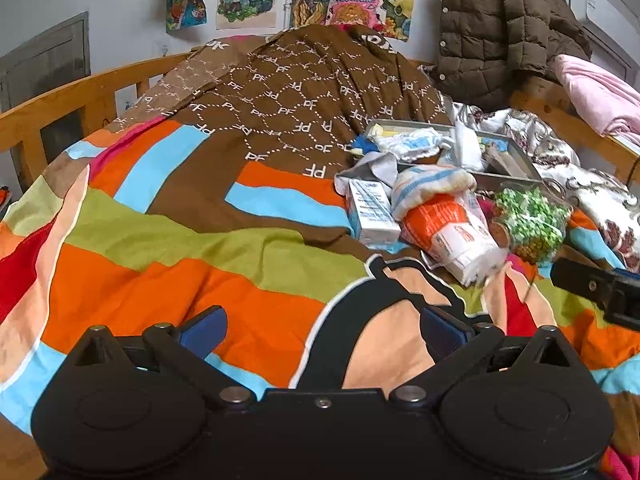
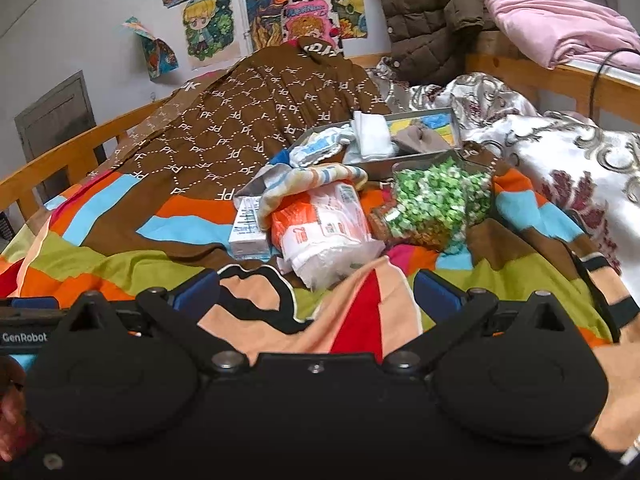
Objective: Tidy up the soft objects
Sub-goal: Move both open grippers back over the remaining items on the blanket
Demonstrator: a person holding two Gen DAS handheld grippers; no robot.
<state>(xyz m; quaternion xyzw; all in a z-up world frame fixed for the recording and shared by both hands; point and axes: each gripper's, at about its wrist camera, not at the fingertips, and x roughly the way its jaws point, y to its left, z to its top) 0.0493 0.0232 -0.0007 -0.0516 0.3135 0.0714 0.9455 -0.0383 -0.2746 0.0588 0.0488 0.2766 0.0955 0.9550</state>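
The soft things sit in a loose heap on the colourful quilt (image 2: 120,268): a striped towel (image 2: 304,184) draped over an orange-and-white plastic pack (image 2: 320,228), with a small white carton (image 2: 248,234) just to its left and a clear bag of green pieces (image 2: 436,204) to its right. Behind them a shallow grey tray (image 2: 454,120) already holds white folded cloths (image 2: 370,132) and other small items. In the left wrist view the same pack (image 1: 452,236) lies ahead and to the right of the left gripper (image 1: 324,330)

Both tools hang low over the quilt. The right gripper (image 2: 318,296) has its blue pads spread wide with nothing between them, only bedding below; the left one is likewise spread wide and empty. The right gripper's tip shows at the edge of the left view (image 1: 600,292)

The step in hand looks like reaching for the nearest item, probably the pack or the towel on it. To do it well, the right gripper should come in square to the pack's near end, keep the quilt fold out of the jaws, and pinch a firm section rather than loose film. The towel may slide off when the pack lifts, so taking the towel first seems safer
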